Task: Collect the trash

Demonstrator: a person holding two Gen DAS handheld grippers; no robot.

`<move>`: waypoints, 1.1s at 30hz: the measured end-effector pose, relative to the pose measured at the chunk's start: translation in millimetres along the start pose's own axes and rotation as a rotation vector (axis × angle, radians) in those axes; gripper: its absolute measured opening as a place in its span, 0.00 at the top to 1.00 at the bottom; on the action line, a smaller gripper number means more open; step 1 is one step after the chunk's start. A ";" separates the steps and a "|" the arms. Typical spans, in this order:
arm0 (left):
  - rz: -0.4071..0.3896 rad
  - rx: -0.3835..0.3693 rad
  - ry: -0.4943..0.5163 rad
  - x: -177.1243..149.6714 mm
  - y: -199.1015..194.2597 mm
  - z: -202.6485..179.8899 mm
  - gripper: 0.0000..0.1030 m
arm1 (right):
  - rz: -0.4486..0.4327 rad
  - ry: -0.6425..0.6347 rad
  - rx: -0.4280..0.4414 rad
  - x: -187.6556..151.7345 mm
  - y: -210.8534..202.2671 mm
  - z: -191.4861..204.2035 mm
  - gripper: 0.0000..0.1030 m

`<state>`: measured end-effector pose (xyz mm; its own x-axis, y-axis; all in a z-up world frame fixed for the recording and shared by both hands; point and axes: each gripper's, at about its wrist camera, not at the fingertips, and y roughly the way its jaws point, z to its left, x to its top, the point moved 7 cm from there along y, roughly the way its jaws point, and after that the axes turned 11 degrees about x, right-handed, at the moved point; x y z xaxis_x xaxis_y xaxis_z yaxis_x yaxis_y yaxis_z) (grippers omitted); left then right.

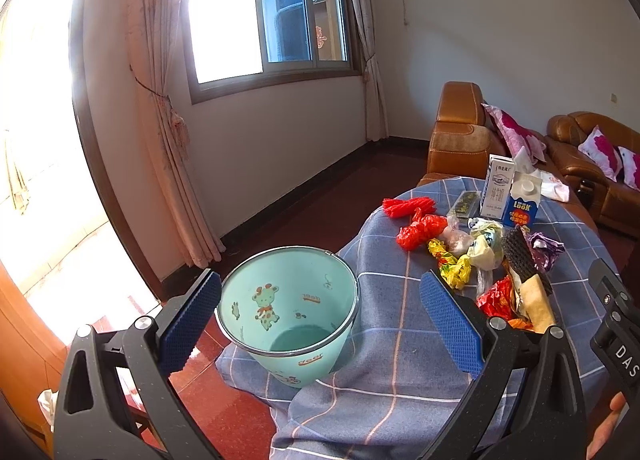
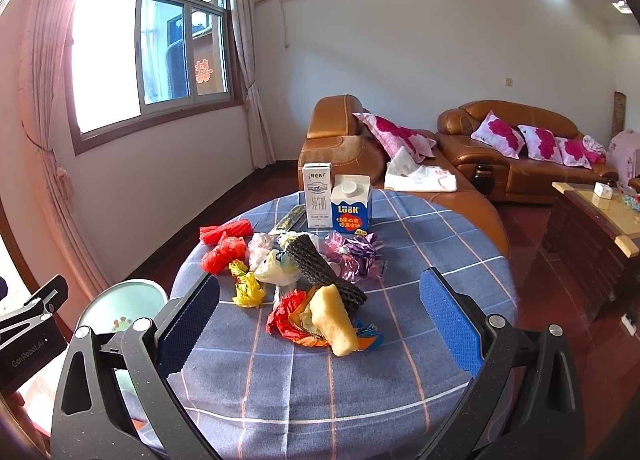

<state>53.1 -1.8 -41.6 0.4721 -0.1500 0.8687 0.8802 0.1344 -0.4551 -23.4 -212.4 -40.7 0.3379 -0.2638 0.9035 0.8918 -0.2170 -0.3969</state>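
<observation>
A teal trash bin (image 1: pixel 288 312) with a cartoon giraffe stands beside the round table's left edge; it looks empty. My left gripper (image 1: pixel 320 312) is open above it, its blue pads (image 1: pixel 192 320) on either side of the rim. Trash lies heaped on the blue checked tablecloth (image 2: pixel 340 392): red mesh (image 2: pixel 224 244), a yellow wrapper (image 2: pixel 248 288), a black foam net (image 2: pixel 320 268), a yellow sponge (image 2: pixel 334 320) on a red wrapper (image 2: pixel 286 316), purple foil (image 2: pixel 352 256). My right gripper (image 2: pixel 320 320) is open, hanging before the sponge. The bin (image 2: pixel 120 304) shows at left there.
Two cartons, a white milk box (image 2: pixel 318 195) and a blue one (image 2: pixel 351 203), stand at the table's far side. Brown leather sofas (image 2: pixel 500 151) with pink pillows sit behind. A wooden side table (image 2: pixel 592 227) is at right. Red floor (image 1: pixel 320 195) surrounds the table.
</observation>
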 end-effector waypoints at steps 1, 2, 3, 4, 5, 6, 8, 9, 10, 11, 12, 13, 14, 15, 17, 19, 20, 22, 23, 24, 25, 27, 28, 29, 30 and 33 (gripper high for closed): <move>0.000 0.001 0.000 -0.1 -0.2 -0.2 0.06 | 0.001 -0.001 -0.001 -0.2 0.4 -0.1 0.04; 0.000 0.002 0.001 -0.2 -0.3 -0.7 0.06 | 0.002 -0.002 -0.004 -0.2 1.3 -0.5 0.04; 0.000 0.001 0.001 -0.4 -0.3 -0.7 0.06 | 0.002 -0.005 -0.006 -0.3 1.2 -0.4 0.04; 0.000 0.003 0.001 -0.6 -0.3 -0.7 0.06 | 0.002 -0.007 -0.008 -0.7 1.8 0.1 0.04; 0.000 0.005 0.001 -0.7 -0.4 -0.6 0.06 | 0.002 -0.008 -0.007 -1.0 1.6 0.8 0.04; 0.000 0.005 0.001 -1.0 -0.4 -0.3 0.06 | 0.002 -0.008 -0.004 -1.0 1.8 1.3 0.04; 0.001 0.004 0.000 -1.1 -0.4 -0.3 0.06 | 0.003 -0.008 -0.002 -1.5 1.8 1.6 0.04; 0.001 0.004 0.001 -1.0 -0.5 -0.4 0.06 | 0.003 -0.008 -0.001 -1.7 2.2 1.9 0.04; 0.000 0.003 0.002 -1.2 -0.6 -0.8 0.06 | 0.004 -0.008 -0.001 -1.4 1.8 1.6 0.04; 0.000 0.004 0.002 -1.3 -0.5 -0.8 0.06 | 0.005 -0.007 -0.001 -1.6 1.8 1.6 0.04; 0.000 0.004 0.002 -1.6 -1.1 -1.0 0.06 | 0.006 -0.007 -0.001 -1.9 1.9 1.8 0.04; 0.000 0.003 0.002 -1.7 -1.1 -1.1 0.06 | 0.007 -0.005 0.000 -2.0 2.1 2.0 0.04; 0.000 0.002 0.002 -1.9 -1.3 -1.4 0.06 | 0.007 -0.005 -0.001 -2.5 2.1 2.2 0.04; 0.000 0.003 0.002 -2.0 -1.3 -1.4 0.06 | 0.005 -0.005 -0.001 -2.4 1.9 2.4 0.04; 0.000 0.003 0.002 -2.2 -1.3 -1.3 0.06 | 0.004 -0.005 -0.002 -2.3 2.0 2.0 0.04; 0.002 0.002 0.001 -2.8 -1.7 -1.6 0.06 | 0.006 -0.004 -0.002 -2.4 2.2 2.0 0.04; 0.002 0.003 0.001 -3.0 -1.8 -1.7 0.06 | 0.007 -0.004 -0.002 -2.4 2.3 2.0 0.04; 0.002 0.004 0.002 -3.6 -1.5 -2.0 0.06 | 0.012 -0.003 -0.003 -3.4 3.7 1.2 0.04; 0.002 0.004 0.003 -4.0 -1.2 -2.3 0.06 | 0.014 -0.001 -0.002 -3.6 4.0 1.0 0.04; 0.002 0.003 0.002 -3.9 -1.1 -2.3 0.06 | 0.014 0.000 -0.002 -3.6 4.1 0.7 0.04; 0.003 0.003 0.002 -4.1 -1.2 -2.4 0.06 | 0.014 0.000 -0.004 -3.4 4.2 0.4 0.04; 0.005 0.003 0.004 -4.8 -0.9 -2.9 0.06 | 0.014 0.000 -0.005 -3.2 4.6 -0.4 0.04; 0.006 0.002 0.004 -5.5 -1.0 -3.2 0.06 | 0.015 0.000 -0.005 -3.3 4.6 -0.4 0.04; 0.008 0.002 0.005 -6.4 0.0 -3.6 0.06 | 0.015 0.000 -0.005 -3.4 4.7 -0.4 0.04; 0.011 0.001 0.006 -7.3 0.8 -3.9 0.06 | 0.018 -0.001 -0.006 -4.0 5.6 -0.5 0.04; 0.026 -0.001 0.014 -10.8 6.6 -6.5 0.06 | 0.027 -0.002 -0.005 -5.5 8.0 -3.0 0.04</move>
<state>54.1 -5.7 -55.2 0.4956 -0.1597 0.8537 0.8676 0.1378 -0.4778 -19.1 -215.6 -49.3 0.3622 -0.2681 0.8927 0.8808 -0.2148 -0.4219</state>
